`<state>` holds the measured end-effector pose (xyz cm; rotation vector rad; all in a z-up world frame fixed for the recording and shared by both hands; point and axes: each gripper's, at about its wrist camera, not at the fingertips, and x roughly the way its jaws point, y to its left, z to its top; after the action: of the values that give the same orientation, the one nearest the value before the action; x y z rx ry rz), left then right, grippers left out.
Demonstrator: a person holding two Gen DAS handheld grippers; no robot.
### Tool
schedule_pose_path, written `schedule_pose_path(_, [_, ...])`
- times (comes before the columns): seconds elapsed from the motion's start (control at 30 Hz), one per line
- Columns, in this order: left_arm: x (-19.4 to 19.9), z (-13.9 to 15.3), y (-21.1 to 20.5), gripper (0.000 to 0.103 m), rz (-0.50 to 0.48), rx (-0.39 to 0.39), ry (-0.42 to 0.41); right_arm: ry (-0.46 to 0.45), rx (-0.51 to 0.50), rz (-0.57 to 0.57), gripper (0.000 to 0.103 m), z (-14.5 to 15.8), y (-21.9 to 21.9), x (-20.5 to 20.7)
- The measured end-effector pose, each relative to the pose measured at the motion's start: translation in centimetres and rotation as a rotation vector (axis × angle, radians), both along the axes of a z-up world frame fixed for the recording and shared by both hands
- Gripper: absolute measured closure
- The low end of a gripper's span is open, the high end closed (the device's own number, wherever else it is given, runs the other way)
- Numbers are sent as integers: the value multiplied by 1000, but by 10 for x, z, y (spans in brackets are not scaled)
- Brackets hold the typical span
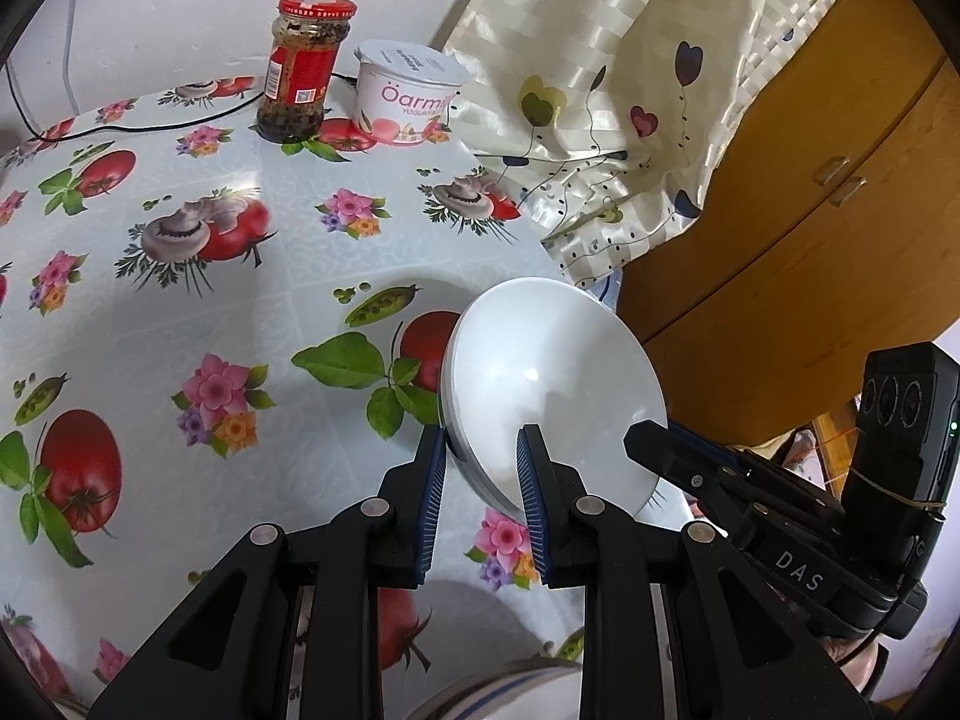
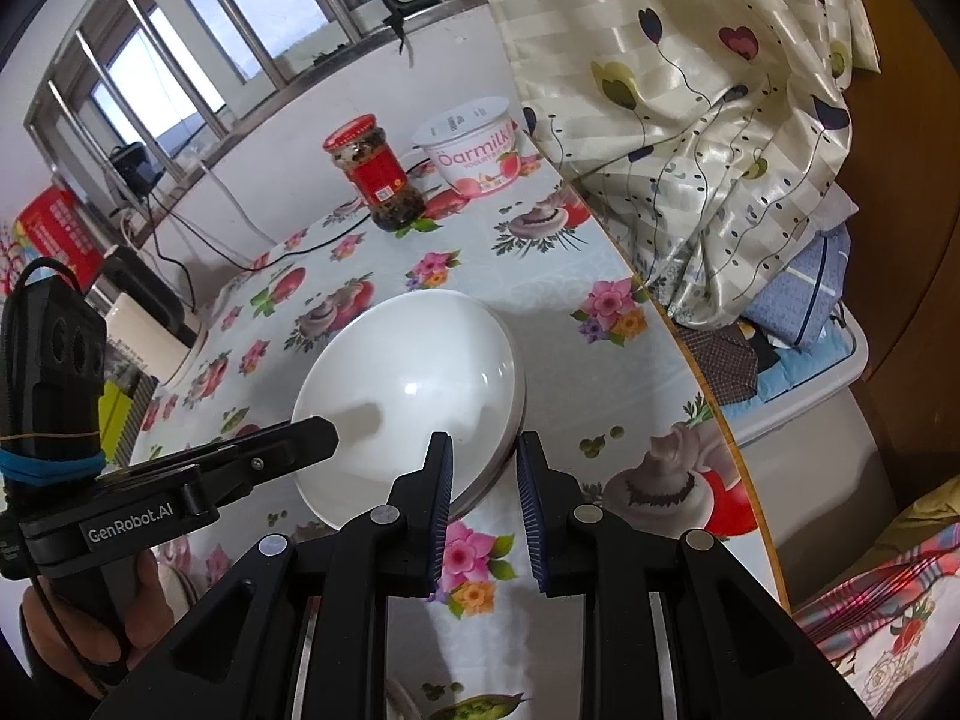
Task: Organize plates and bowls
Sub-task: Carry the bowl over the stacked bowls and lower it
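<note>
Bowl (image 1: pixel 552 384) tilted, lower centre of both frames, above the tablecloth (image 1: pixel 180 240). Left gripper (image 1: pixel 483 468) and right gripper (image 2: pixel 483 468) each clamp a rim edge. Likely mid-carry; next move needs level lowering, then release.

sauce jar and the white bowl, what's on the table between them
Nothing: in the right wrist view only bare patterned tablecloth lies between the sauce jar and the white bowl. The yogurt tub stands off to the side.

open tablecloth (image 1: pixel 180 312) left | jar (image 1: pixel 303 69), yogurt tub (image 1: pixel 408 93) block far edge (curtain (image 1: pixel 600 90) right)
</note>
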<state>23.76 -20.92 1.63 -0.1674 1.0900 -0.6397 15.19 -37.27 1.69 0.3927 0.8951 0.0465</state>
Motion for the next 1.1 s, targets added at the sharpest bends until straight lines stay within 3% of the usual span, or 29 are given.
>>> schedule_pose_path(1.1, [-85,59,47,77,36,-42,-105,-111,-23,35,82,63,50,-78])
